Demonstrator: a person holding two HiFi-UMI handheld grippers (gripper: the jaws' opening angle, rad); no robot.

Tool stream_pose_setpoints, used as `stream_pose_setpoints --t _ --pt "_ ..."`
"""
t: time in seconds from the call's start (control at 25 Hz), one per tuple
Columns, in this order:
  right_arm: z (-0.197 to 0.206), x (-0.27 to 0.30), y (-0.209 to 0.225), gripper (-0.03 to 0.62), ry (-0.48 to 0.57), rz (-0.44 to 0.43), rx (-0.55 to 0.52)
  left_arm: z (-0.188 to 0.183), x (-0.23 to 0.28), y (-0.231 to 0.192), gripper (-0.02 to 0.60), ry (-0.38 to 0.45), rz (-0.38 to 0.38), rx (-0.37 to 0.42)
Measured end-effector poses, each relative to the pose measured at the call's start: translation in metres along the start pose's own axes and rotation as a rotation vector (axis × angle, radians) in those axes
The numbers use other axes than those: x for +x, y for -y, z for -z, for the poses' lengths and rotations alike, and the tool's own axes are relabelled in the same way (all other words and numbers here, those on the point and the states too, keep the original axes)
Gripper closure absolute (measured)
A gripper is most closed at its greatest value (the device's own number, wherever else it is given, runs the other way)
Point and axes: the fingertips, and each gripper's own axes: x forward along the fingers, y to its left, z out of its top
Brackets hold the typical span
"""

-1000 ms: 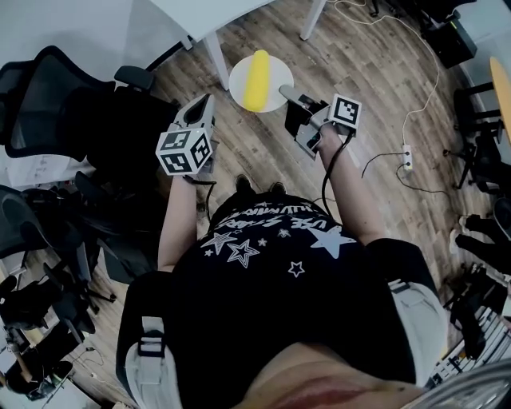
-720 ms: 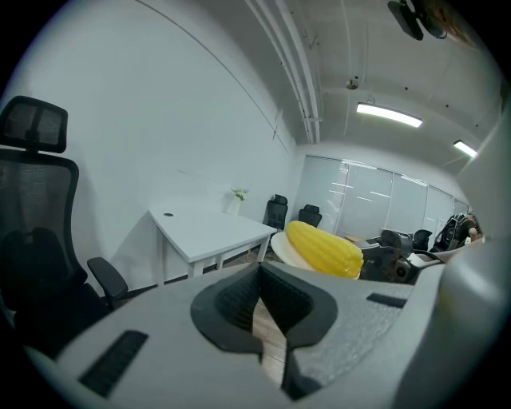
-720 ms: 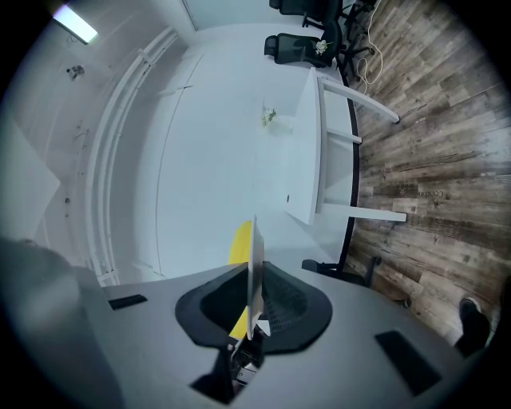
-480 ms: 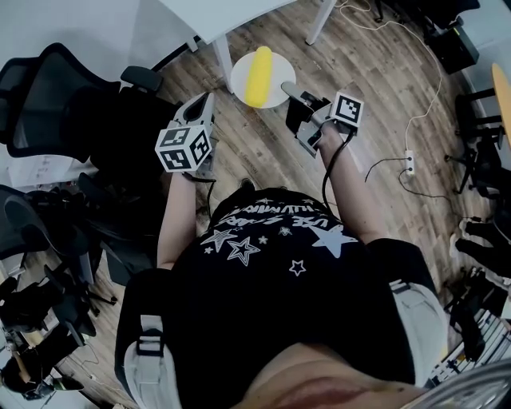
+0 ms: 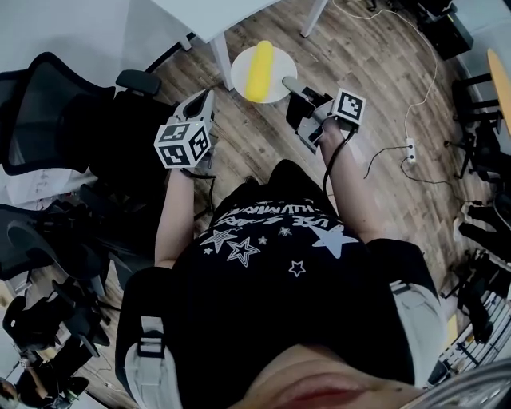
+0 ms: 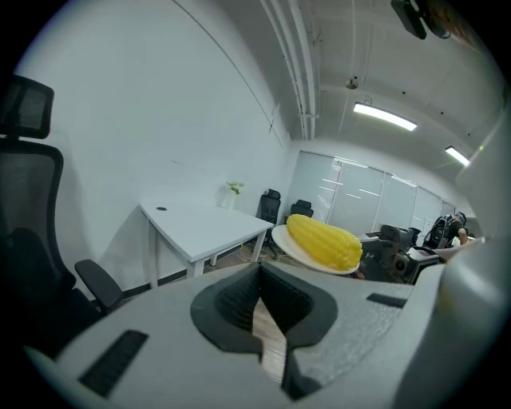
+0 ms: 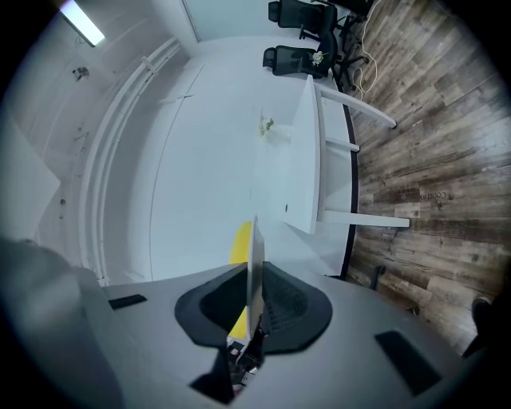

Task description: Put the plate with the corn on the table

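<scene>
Wood-plank floor [image 5: 247,128] lies open ahead of you and out to your right, where a cable [image 5: 435,72] trails across it to a power strip [image 5: 409,152]. Your left side is tight: dark office chairs [image 5: 48,104] crowd in close beside that arm. The white counter [image 5: 207,16] stands at the top of the head view, bare where it shows, with its near edge and one leg [image 5: 219,60] toward you.

The plate [image 5: 275,88] is in the air above the floor, just beside that leg and short of the counter's edge. The corn [image 5: 257,70] lies lengthwise across its middle.

Your right hand-held gripper [image 5: 291,86] has the plate by its near rim. In the right gripper view the rim stands edge-on between the pads, and the jaws are easing apart around it.

Your left hand-held gripper [image 5: 201,102] hangs apart from the plate on its left. Its jaws are closed tip to tip with nothing between them, and it points toward the counter's corner.
</scene>
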Motion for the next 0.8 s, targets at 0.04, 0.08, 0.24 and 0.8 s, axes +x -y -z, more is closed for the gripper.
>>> stream_pose_setpoints --t 0.04,0.08,0.24,0.8 --pt "-0.001 0.001 0.001 0.553 0.000 0.003 -0.002 0.000 0.002 -0.001 0.575 -0.001 0.005 0.000" --pt "-0.003 0.004 0.003 0.553 -0.001 0.006 -0.008 -0.001 0.005 -0.003 0.575 0.000 0.009 -0.004" --pt "-0.010 0.016 0.007 0.552 -0.011 0.010 -0.017 0.002 0.011 -0.013 0.575 -0.003 0.012 -0.025" --pt "-0.078 0.093 0.013 0.548 -0.122 -0.045 -0.018 -0.033 0.081 -0.055 0.575 -0.001 -0.077 -0.044"
